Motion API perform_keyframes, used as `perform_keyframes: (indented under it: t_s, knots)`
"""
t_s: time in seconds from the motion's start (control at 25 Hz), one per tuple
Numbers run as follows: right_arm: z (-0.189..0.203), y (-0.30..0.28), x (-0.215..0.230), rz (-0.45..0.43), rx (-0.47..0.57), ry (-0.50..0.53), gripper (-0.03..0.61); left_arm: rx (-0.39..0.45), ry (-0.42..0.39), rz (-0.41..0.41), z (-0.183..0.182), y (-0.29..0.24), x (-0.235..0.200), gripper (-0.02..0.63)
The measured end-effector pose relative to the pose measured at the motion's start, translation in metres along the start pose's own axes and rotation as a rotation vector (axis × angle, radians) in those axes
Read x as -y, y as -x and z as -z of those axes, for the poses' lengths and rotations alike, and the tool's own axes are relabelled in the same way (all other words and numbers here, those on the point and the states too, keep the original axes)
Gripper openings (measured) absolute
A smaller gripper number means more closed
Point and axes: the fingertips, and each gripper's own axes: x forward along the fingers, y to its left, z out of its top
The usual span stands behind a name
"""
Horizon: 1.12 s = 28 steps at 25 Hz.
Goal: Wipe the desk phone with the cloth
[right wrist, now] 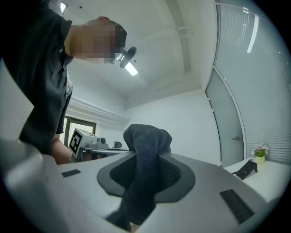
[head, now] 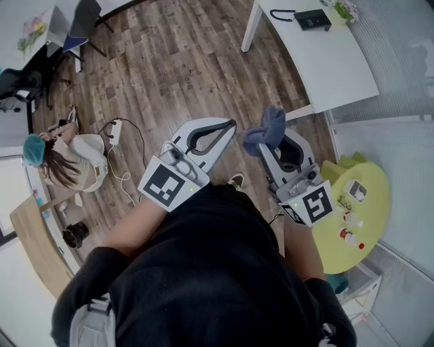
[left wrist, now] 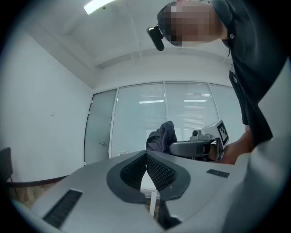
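The dark desk phone (head: 312,19) lies on the white table (head: 332,68) at the top of the head view, far from both grippers. It also shows small at the right edge of the right gripper view, as the desk phone (right wrist: 248,169). My right gripper (head: 273,137) is shut on a blue-grey cloth (head: 266,127), which bunches up above its tips. In its own view the cloth (right wrist: 144,150) fills the gap of the right gripper (right wrist: 145,157). My left gripper (head: 231,125) is held beside it, shut with nothing in it; its jaws meet at the left gripper's tip (left wrist: 146,154). The cloth (left wrist: 162,135) shows behind.
Both grippers hang over wooden floor (head: 183,61), in front of my black-clad body. A yellow-green round table (head: 371,203) with small bottles stands at right. A person (head: 64,159) sits on the floor at left, near a power strip (head: 115,131) and cable.
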Motion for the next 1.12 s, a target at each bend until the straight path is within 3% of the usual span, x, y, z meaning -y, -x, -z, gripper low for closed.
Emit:
perform_keyframes:
  t_s: [0.44,0.84,1.12]
  knots:
    - [-0.003,-0.008,-0.01,-0.001,-0.009,0.008,0.118,0.01,-0.022,-0.009,-0.006,0.01,-0.011,0.011]
    - [0.003,-0.039,-0.026,0.072,-0.02,0.026,0.118,-0.003,-0.011,0.022,0.0,0.041,-0.035,0.011]
    - [0.008,-0.052,-0.01,0.083,-0.015,0.042,0.118,-0.004,-0.012,0.013,0.005,0.03,-0.049,0.011]
